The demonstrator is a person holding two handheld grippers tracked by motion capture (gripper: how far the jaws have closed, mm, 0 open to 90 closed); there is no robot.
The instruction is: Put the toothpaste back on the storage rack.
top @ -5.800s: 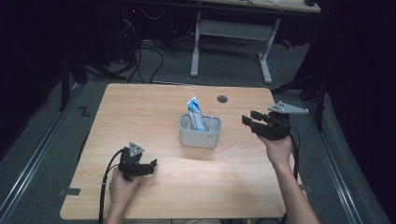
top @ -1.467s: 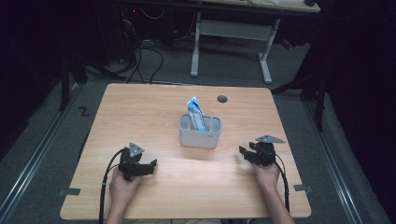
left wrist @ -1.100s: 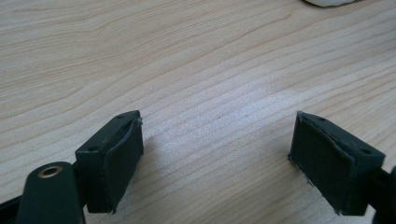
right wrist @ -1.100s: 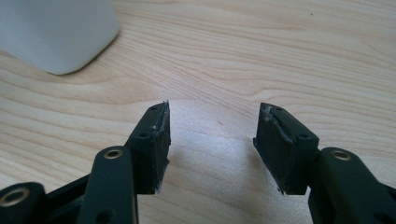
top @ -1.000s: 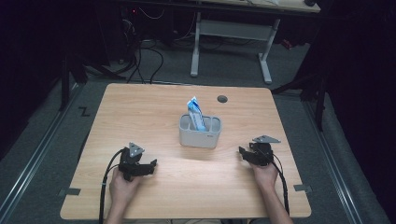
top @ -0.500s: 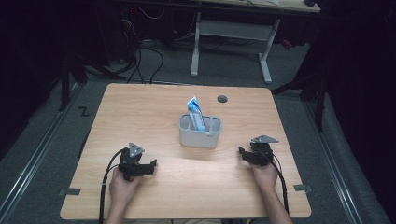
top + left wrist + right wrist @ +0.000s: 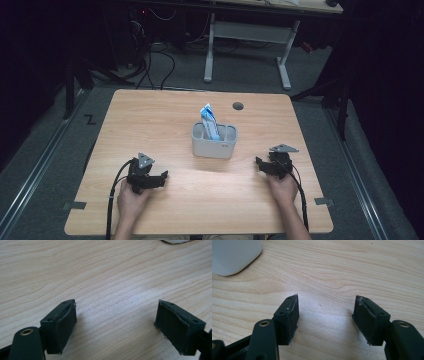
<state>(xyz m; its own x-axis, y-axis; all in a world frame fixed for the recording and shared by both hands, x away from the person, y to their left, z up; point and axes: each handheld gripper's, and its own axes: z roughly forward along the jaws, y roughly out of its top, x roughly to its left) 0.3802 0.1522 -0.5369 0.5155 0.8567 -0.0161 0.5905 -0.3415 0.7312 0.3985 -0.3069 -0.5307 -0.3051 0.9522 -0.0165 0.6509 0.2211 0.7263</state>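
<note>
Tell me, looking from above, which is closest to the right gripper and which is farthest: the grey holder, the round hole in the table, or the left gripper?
From the right gripper:
1. Grey holder, mid-table, just to its left.
2. Round hole, toward the table's far edge.
3. Left gripper, across the table's near side.

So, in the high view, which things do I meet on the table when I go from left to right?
left gripper → grey holder with the blue and white pack standing in it → round hole in the tabletop → right gripper
</note>
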